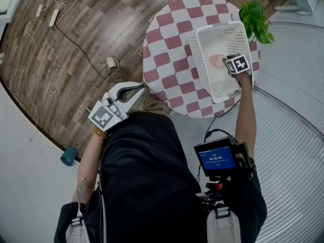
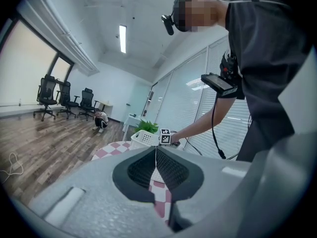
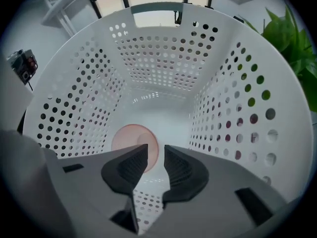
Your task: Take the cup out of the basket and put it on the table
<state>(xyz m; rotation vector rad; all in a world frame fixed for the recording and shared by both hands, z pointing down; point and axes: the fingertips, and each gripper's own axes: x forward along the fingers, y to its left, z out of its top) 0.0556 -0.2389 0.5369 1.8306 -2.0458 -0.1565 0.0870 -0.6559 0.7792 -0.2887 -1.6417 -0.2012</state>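
Your right gripper (image 3: 156, 155), jaws apart and empty, points down into the white perforated basket (image 3: 163, 58), pink cup (image 3: 132, 139) on its floor just at 10 o'clock of the fingertips; left gripper (image 2: 156, 165) closed, well away.

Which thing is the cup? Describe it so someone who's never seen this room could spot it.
Find the round table with the red-and-white checked cloth; on it, next to a leafy green plant, stands a white basket full of holes. The cup lies on the basket's floor: round and pale pink, the only thing inside and the only colour among white walls.
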